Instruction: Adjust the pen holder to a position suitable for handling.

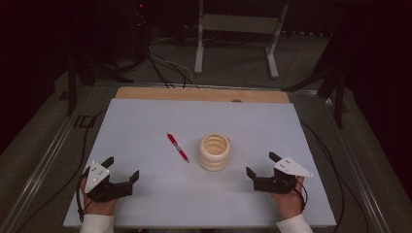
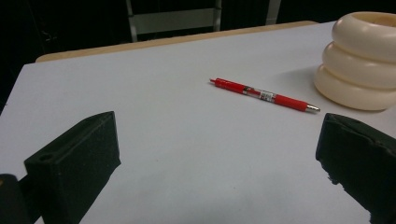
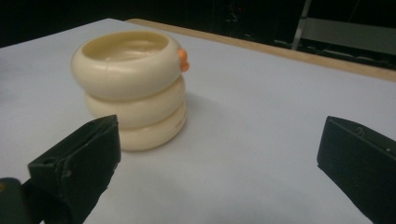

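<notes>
A cream ribbed cup (image 1: 214, 152) made of three stacked rings stands near the middle of the white table (image 1: 145, 121); the left gripper view has it at the right edge (image 2: 359, 60), and the right gripper view has it ahead to the left (image 3: 130, 84), with a small orange knob on its rim. A red pen (image 1: 178, 147) (image 2: 264, 94) lies flat just left of the cup. My left gripper (image 1: 121, 169) (image 2: 215, 158) rests at the front left, open, nothing between its jaws. My right gripper (image 1: 263, 164) (image 3: 219, 158) sits at the front right of the cup, open and empty.
A wooden strip (image 1: 201, 94) borders the table's far edge. Beyond it stand a white metal frame (image 1: 238, 29) and cables on the floor. Metal rails run along both sides of the table.
</notes>
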`<action>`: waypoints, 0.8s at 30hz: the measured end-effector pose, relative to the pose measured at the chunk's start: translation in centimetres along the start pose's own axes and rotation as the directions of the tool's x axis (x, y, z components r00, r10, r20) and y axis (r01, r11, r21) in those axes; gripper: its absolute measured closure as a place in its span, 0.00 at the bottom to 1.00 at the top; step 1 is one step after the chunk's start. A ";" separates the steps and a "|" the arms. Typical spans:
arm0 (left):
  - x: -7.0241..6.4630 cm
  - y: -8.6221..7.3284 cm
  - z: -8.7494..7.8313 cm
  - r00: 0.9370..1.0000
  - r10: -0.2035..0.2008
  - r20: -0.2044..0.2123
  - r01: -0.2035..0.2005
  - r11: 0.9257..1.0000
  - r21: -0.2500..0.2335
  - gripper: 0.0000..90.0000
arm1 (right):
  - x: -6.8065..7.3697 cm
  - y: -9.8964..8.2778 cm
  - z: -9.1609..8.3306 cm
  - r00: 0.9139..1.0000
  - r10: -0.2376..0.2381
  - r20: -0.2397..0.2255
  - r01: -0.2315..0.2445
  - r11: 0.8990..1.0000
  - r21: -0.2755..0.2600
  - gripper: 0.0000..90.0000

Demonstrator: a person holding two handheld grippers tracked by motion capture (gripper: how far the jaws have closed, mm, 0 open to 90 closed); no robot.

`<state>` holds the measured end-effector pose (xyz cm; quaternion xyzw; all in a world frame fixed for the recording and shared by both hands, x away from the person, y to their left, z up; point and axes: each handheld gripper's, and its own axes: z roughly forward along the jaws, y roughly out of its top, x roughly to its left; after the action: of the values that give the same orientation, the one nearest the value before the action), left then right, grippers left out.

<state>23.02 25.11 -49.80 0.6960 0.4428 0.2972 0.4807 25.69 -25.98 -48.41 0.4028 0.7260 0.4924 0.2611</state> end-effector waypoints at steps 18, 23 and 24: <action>-1.2 1.4 0.1 1.000 -0.011 0.006 0.011 1.000 -0.012 0.00 | -1.0 -1.3 -1.3 0.992 0.119 0.027 -0.120 0.993 0.018 0.01; -1.5 2.0 0.6 1.000 -0.011 -0.001 0.011 1.000 0.001 0.00 | -1.0 -1.3 -1.3 0.992 0.119 0.032 -0.119 0.993 0.019 0.00; -1.5 2.1 0.7 1.000 -0.010 -0.001 0.010 1.000 0.003 0.00 | -1.1 -1.3 -1.3 0.989 0.141 0.036 -0.142 0.990 0.025 0.00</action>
<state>23.62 23.17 -48.07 0.6944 0.4470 0.2942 0.4810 24.80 -27.84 -49.13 0.4651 0.6979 0.4926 0.2321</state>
